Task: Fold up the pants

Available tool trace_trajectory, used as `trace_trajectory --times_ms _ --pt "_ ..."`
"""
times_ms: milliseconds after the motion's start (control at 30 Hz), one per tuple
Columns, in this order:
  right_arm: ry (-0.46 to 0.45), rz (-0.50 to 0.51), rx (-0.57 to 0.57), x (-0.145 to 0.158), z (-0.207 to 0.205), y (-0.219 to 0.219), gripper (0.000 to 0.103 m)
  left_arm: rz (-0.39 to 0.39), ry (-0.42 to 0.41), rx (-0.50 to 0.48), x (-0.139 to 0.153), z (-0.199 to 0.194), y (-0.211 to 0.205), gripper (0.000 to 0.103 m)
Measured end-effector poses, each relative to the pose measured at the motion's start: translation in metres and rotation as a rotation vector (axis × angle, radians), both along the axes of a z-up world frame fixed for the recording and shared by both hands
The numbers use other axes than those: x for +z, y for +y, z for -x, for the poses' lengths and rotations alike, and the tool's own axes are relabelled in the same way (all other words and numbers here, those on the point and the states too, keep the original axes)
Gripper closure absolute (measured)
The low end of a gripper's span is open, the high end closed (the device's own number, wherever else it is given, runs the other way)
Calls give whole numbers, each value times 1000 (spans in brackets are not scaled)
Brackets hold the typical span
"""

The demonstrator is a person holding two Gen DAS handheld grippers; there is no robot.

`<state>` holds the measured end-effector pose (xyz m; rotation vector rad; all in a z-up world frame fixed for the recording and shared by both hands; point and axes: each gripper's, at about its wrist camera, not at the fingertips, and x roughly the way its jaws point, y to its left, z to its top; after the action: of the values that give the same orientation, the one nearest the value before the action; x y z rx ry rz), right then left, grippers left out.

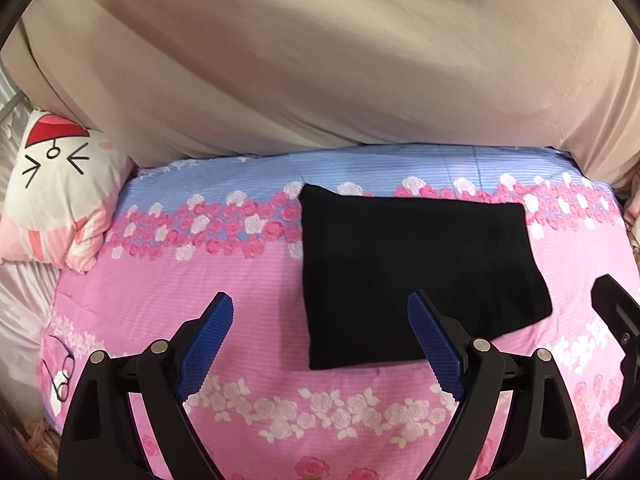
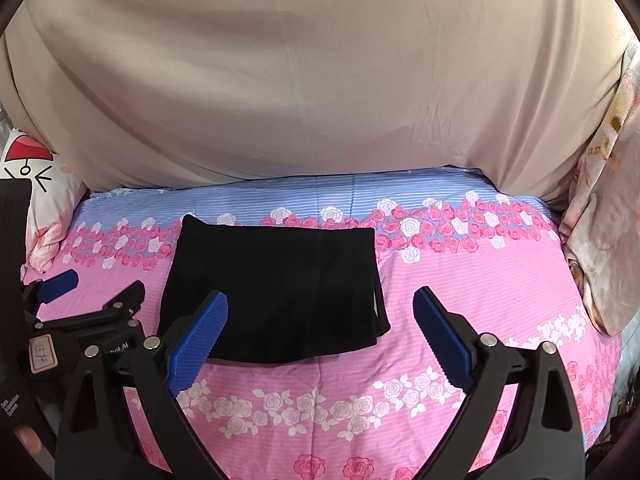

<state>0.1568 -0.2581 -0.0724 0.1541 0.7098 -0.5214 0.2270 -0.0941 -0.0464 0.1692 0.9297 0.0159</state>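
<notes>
Pants — one black garment, folded into a compact rectangle, lying flat on the bed, long axis across the view. Left gripper sits at its near-left corner, right gripper at its near-right edge — neither clearly nearer. Both sets of fingers are released, holding nothing. Count: one pants, two grippers, one pillow.

folded pants on bedspread, pillow far left
</notes>
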Motion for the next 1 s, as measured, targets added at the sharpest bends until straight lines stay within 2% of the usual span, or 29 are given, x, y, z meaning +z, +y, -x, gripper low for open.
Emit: trace_trajectory --times_ms 167,367,567,700,833,1000 --pt "-7 -4 2 1 -3 -4 11 6 -35 -24 6 -4 -1 16" --pt "-5 -4 -2 -2 -6 -7 11 49 -48 -38 10 -6 -1 16" --pt "0 -7 -3 -8 -7 -9 11 33 -45 -40 5 -9 -3 16" --pt "4 2 -4 -20 -10 -9 11 21 -37 -59 -6 -12 -6 16" --pt "42 -35 -17 -37 -17 -16 11 -6 -5 -52 -27 -19 -8 16" --pt "59 -45 -26 -44 -18 -17 11 14 35 -49 -40 -24 -6 16"
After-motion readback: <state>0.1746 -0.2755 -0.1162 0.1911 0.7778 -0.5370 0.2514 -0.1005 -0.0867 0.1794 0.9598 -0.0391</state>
